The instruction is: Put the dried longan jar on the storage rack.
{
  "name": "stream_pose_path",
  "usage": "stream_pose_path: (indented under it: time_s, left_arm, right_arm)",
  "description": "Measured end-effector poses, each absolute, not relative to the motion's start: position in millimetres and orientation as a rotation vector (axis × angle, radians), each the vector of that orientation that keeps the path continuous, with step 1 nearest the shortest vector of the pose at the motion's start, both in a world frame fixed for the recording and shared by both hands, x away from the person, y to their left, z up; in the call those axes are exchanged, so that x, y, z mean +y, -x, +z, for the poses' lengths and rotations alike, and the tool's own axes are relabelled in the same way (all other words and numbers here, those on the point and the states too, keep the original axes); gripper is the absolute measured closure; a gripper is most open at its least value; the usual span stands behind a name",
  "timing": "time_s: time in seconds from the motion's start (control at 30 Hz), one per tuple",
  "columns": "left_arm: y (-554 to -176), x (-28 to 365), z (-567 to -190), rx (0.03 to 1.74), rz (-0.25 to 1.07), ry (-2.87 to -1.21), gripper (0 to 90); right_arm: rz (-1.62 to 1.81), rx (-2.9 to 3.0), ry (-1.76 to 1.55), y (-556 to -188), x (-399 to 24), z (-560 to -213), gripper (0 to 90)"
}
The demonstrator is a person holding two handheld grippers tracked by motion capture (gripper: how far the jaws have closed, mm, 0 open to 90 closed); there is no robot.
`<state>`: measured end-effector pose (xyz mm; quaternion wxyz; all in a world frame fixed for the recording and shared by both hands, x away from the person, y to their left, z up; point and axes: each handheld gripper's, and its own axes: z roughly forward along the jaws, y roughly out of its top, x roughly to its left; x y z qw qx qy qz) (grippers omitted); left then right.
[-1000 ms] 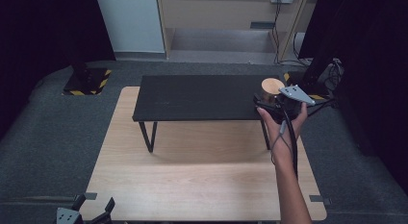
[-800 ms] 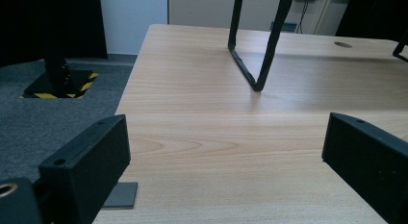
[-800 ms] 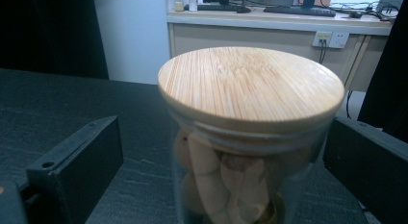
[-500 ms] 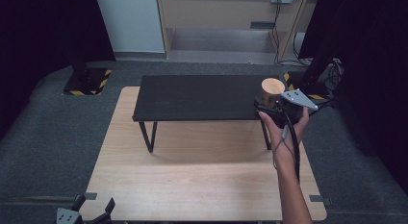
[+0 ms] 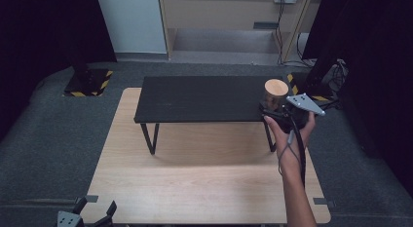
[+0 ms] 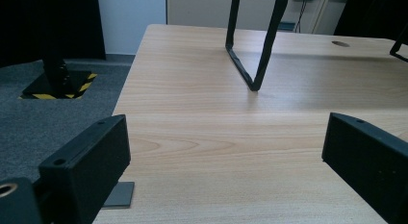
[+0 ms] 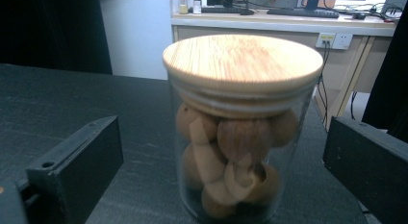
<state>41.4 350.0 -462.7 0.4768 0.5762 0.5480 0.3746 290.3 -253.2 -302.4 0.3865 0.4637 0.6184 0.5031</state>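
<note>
Clear glass jar of brown nuts, round bamboo lid, stands centre frame on the low black bench, at its right end in the high view | right gripper wide open, jaws flanking the jar without touching | left gripper wide open, empty, over the light wooden tabletop, lower left of the high view

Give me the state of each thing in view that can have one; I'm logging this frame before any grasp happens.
Glass jar: upright on the black bench, filled with brown nuts, ungripped.
Wooden lid: on the jar, closed.
Right gripper: open, jaws either side of the jar, apart from it.
Left gripper: open, holding nothing, above the wooden table's near edge.
Black bench: standing on the wooden table.
</note>
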Motion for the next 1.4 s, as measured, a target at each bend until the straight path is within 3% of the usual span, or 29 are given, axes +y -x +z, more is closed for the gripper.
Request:
stream_pose_path:
  time_s: [0.4,1.0,1.4]
  left_arm:
    - [-42.6,349.2,-463.2,1.332,0.908,-1.414,1.5]
    - [-49.2,345.8,-464.0,1.322,0.894,-1.434,1.4]
    - [-51.4,341.4,-465.4,1.312,0.893,-1.436,1.3]
  right_arm:
    - [1.302,1.565,-1.162,-252.4,-255.8,-322.2,0.6]
    - [1.322,1.543,-1.183,-162.3,-260.6,-400.2,0.6]
    - [1.307,1.496,-1.195,-119.1,-265.4,-433.9,0.7]
